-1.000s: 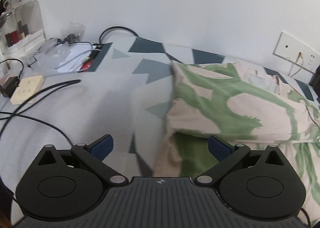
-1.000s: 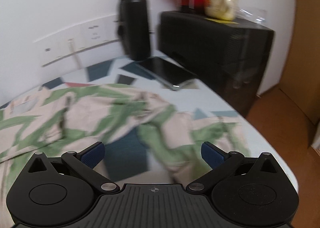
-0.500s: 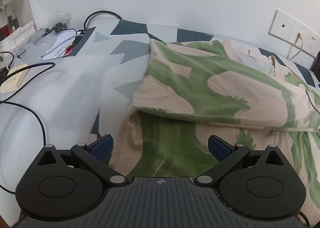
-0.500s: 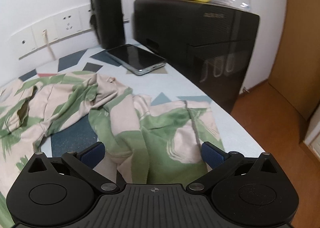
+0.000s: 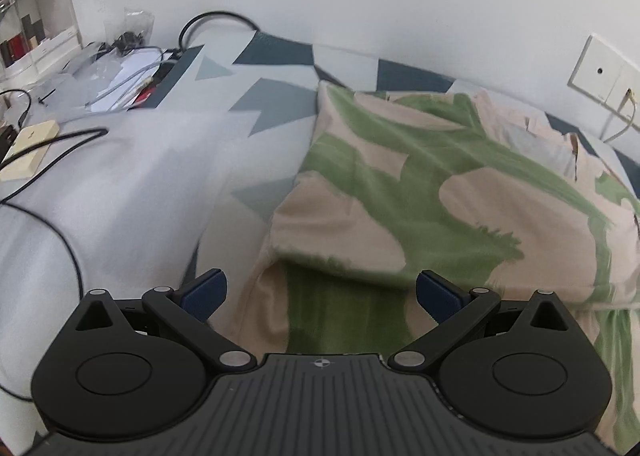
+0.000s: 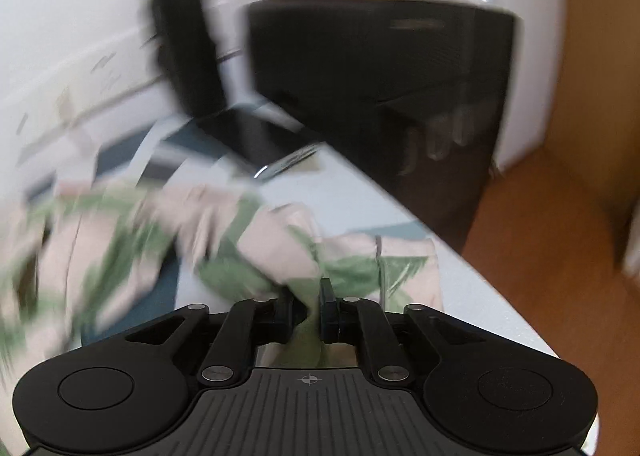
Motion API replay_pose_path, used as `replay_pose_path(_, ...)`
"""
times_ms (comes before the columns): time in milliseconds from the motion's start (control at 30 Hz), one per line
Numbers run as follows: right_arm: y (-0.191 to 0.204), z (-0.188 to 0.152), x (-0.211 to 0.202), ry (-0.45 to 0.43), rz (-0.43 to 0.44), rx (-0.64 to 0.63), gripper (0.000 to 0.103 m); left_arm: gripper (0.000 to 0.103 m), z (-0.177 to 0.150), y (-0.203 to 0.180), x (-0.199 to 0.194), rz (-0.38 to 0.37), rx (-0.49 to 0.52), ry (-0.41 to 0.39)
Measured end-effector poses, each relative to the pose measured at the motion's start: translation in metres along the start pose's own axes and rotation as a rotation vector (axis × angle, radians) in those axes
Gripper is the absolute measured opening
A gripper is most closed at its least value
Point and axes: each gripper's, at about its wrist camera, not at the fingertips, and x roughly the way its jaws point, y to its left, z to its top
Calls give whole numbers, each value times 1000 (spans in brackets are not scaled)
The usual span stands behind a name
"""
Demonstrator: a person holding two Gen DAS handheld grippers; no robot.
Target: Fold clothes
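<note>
1. The green-and-beige garment [image 5: 420,192] lay partly folded on a tablecloth [image 5: 264,96] with grey and navy triangles.
2. The left gripper [image 5: 320,292] hovered spread over it.
3. The right gripper [image 6: 306,306] pinched the garment's fabric near the table edge.
4. Behind, blurred, stood what looked like a black flask [image 6: 184,40] against a white wall.

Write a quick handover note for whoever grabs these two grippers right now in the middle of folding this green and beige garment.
Right hand-held gripper: shut on a bunch of the green and beige garment near the table's edge; its view is motion-blurred.
Left hand-held gripper: open, empty, poised over the garment's near left corner.
Done: one layer already lies folded over on the left side.
Left: the right end is crumpled and needs folding; the phone and black flask sit close behind it.
</note>
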Motion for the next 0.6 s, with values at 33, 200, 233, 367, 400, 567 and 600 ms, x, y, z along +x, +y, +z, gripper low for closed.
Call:
replay_pose_path(33, -3, 9, -3, -35, -3, 31, 10, 103, 3, -2, 1, -7, 6, -7)
replay_pose_path(200, 12, 36, -17, -103, 66, 71, 9, 103, 19, -8, 5, -38, 40, -47)
replay_pose_path(233, 17, 41, -19, -111, 83, 74, 9, 103, 22, -8, 7, -40, 44, -56)
replay_pose_path(367, 35, 59, -29, -143, 154, 84, 9, 103, 34, 1, 16, -52, 47, -79)
replay_pose_path(400, 46, 59, -29, -130, 177, 82, 9, 103, 37, 4, 18, -57, 48, -81)
replay_pose_path(567, 120, 48, -31, -74, 292, 8, 9, 103, 30, 20, 18, -103, 66, -78)
replay_pose_path(600, 138, 45, -32, -62, 319, -23, 9, 103, 27, 24, 17, -115, 68, -76)
